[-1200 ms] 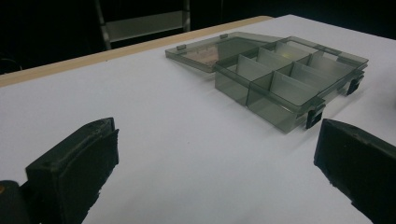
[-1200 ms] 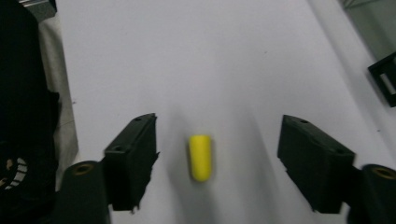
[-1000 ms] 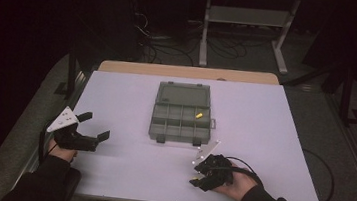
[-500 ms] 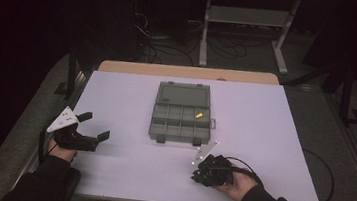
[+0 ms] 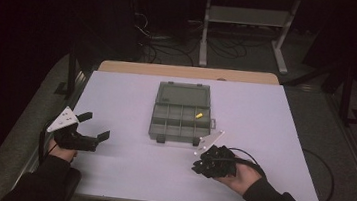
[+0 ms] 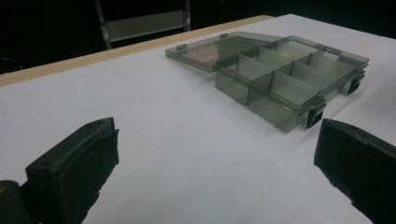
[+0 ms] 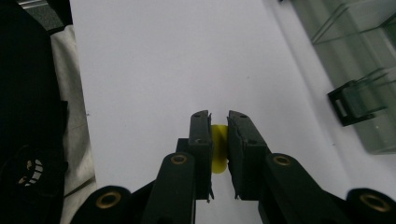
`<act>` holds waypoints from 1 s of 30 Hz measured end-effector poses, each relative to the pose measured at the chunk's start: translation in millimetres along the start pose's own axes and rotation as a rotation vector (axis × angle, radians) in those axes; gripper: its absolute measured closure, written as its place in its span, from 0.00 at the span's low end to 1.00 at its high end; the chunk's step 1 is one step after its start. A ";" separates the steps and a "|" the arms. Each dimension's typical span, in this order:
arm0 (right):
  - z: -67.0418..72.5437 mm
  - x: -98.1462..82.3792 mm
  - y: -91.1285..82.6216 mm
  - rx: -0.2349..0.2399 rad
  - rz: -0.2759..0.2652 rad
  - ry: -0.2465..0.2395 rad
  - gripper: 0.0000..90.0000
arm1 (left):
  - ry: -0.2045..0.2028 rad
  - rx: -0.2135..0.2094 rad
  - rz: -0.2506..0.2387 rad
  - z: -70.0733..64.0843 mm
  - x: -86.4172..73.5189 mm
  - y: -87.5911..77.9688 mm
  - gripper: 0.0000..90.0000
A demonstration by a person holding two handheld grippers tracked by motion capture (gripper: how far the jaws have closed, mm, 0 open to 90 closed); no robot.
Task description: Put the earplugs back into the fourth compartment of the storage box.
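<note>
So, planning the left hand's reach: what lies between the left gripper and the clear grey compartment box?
Nothing: only bare white tabletop separates the open left gripper from the clear grey compartment box, as the left gripper view shows.

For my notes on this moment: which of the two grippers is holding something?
The right gripper, near the box's front corner: its jaws are shut on a small yellow piece. The left gripper is open, with nothing between its jaws.

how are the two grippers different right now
The left gripper has its jaws spread wide and holds nothing; the right gripper has its jaws pinched on a small yellow piece. The left one points toward the open organizer box; the right sits nearer the person. Both are black.
</note>
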State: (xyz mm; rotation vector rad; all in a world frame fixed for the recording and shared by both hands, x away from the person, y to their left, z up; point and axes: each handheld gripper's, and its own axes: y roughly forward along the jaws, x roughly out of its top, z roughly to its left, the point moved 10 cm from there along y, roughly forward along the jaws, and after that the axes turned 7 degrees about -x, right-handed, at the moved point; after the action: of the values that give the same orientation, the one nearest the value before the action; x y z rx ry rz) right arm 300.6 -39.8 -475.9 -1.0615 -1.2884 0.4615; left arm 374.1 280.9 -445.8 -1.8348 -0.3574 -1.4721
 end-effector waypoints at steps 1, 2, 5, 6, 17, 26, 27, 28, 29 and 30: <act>-1.9 1.7 -2.1 -0.003 -0.001 -0.002 0.87 | 0.000 0.000 0.000 0.0 0.0 0.0 0.00; -5.4 5.7 -5.7 -0.010 -0.012 -0.004 0.87 | 0.000 0.001 0.000 0.1 0.0 0.0 0.00; -9.9 11.0 -11.3 -0.020 -0.023 -0.010 0.87 | 0.000 0.000 0.000 0.0 0.0 0.1 0.00; -11.5 13.3 -13.4 -0.023 -0.027 -0.011 0.87 | 0.000 0.000 0.000 0.0 0.0 0.1 0.00; -32.7 27.8 -26.0 -0.040 -0.046 0.002 0.87 | 0.000 -0.002 0.002 0.2 -0.3 0.2 0.00; -52.2 44.3 -39.6 -0.068 -0.053 -0.001 0.87 | -0.001 -0.002 0.001 -0.1 -0.1 0.3 0.00; -54.2 46.1 -40.3 -0.071 -0.053 -0.002 0.87 | -0.001 -0.002 0.001 -0.1 -0.1 0.3 0.00; -55.8 47.9 -40.7 -0.072 -0.053 -0.001 0.87 | -0.001 -0.002 0.001 -0.1 -0.1 0.3 0.00; -57.2 49.8 -40.9 -0.069 -0.054 0.000 0.87 | -0.001 -0.002 0.000 0.0 -0.1 0.3 0.00; -58.9 51.4 -40.9 -0.069 -0.054 -0.001 0.87 | -0.001 -0.002 0.001 0.1 -0.1 0.3 0.00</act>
State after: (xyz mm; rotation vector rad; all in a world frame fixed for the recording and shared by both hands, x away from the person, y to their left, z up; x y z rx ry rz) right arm 358.3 -40.9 -409.2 -1.0819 -1.3385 0.3791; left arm 374.3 280.8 -446.0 -1.8364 -0.3561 -1.4719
